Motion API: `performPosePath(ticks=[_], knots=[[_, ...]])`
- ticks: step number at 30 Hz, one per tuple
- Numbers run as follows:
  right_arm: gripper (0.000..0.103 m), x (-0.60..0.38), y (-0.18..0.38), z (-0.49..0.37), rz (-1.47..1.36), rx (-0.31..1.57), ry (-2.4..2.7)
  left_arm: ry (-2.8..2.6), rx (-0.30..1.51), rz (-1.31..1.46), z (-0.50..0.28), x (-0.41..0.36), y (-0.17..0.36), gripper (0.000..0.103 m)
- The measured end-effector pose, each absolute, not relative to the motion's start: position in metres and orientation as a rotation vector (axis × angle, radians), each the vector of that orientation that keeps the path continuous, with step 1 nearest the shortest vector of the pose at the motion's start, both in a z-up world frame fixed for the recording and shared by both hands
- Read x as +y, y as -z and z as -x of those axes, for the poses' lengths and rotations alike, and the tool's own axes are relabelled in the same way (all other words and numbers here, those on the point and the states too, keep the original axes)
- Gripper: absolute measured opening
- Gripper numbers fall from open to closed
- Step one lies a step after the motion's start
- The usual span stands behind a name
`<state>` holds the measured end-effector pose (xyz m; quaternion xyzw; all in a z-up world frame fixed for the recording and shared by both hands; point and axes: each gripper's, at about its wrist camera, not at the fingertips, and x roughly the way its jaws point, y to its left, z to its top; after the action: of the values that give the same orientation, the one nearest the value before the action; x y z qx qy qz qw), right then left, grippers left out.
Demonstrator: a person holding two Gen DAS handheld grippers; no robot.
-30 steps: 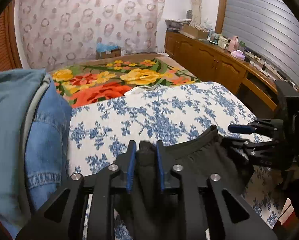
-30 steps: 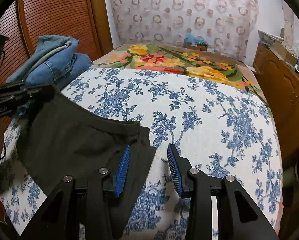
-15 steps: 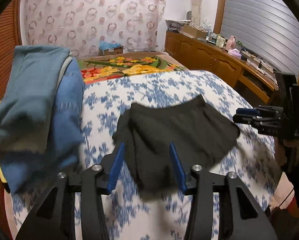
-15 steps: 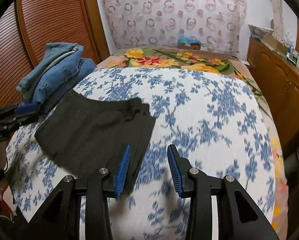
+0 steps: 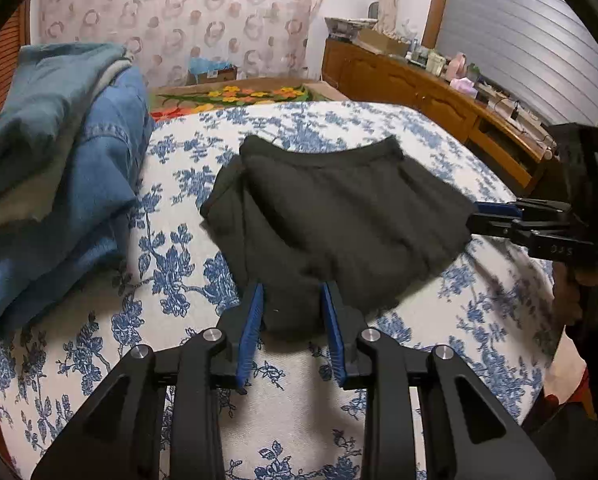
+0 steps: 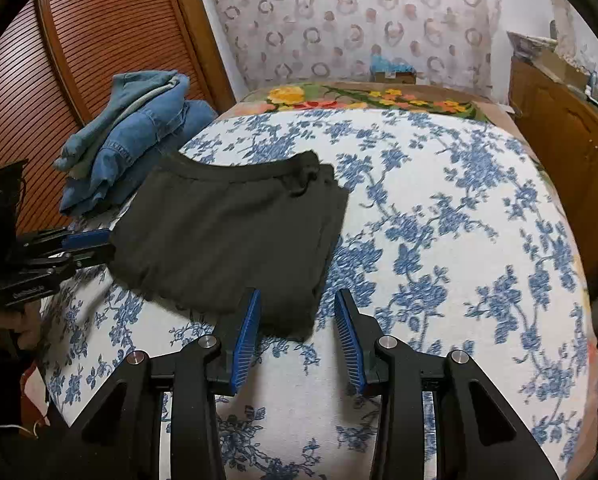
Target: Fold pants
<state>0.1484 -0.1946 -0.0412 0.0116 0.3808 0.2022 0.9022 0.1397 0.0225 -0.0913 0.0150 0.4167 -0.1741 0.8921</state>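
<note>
The dark pants (image 5: 339, 216) lie folded into a compact bundle on the blue-flowered bedspread (image 5: 187, 176), waistband at the far side; they also show in the right wrist view (image 6: 227, 236). My left gripper (image 5: 293, 320) is open, its blue pads either side of the bundle's near edge, just above the bed. My right gripper (image 6: 297, 328) is open and empty at the bundle's near right corner. Each gripper shows in the other's view: the right one (image 5: 499, 216) and the left one (image 6: 83, 248), at opposite sides of the pants.
A pile of blue denim clothes (image 5: 59, 168) lies on the bed's left side, close to the pants. A wooden sideboard (image 5: 439, 96) with clutter runs along the right. A slatted wooden door (image 6: 79, 60) stands behind the pile. A flowered blanket (image 6: 371, 100) covers the far end.
My left gripper opened and let go of the pants, which now lie on the bed. Both grippers pulled back toward the near edge of the bundle.
</note>
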Motion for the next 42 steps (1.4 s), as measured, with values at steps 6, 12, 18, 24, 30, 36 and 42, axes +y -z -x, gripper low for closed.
performPosePath(ticks=[6, 12, 18, 24, 30, 36, 42], knots=[[0.031, -0.188, 0.050, -0.153, -0.021, 0.802, -0.435, 0.363, 0.863, -0.021, -0.142, 0.024, 0.095, 0.031], [0.011, -0.196, 0.042, -0.145, -0.037, 0.759, -0.436, 0.327, 0.795, 0.017, -0.134, 0.034, 0.078, 0.006], [0.010, -0.195, 0.034, -0.123, -0.019, 0.730, -0.441, 0.318, 0.781, 0.018, -0.114, 0.041, 0.072, 0.005], [0.010, -0.196, 0.029, -0.099, -0.012, 0.716, -0.442, 0.337, 0.779, 0.019, -0.093, 0.040, 0.068, 0.005], [0.010, -0.200, 0.027, -0.077, 0.000, 0.715, -0.433, 0.352, 0.785, -0.010, -0.079, 0.028, 0.064, 0.006], [0.010, -0.209, 0.027, -0.066, -0.015, 0.714, -0.428, 0.370, 0.813, -0.020, -0.071, 0.020, 0.065, 0.006], [0.010, -0.210, 0.036, -0.063, -0.024, 0.731, -0.424, 0.365, 0.846, -0.046, -0.072, 0.016, 0.077, 0.006]])
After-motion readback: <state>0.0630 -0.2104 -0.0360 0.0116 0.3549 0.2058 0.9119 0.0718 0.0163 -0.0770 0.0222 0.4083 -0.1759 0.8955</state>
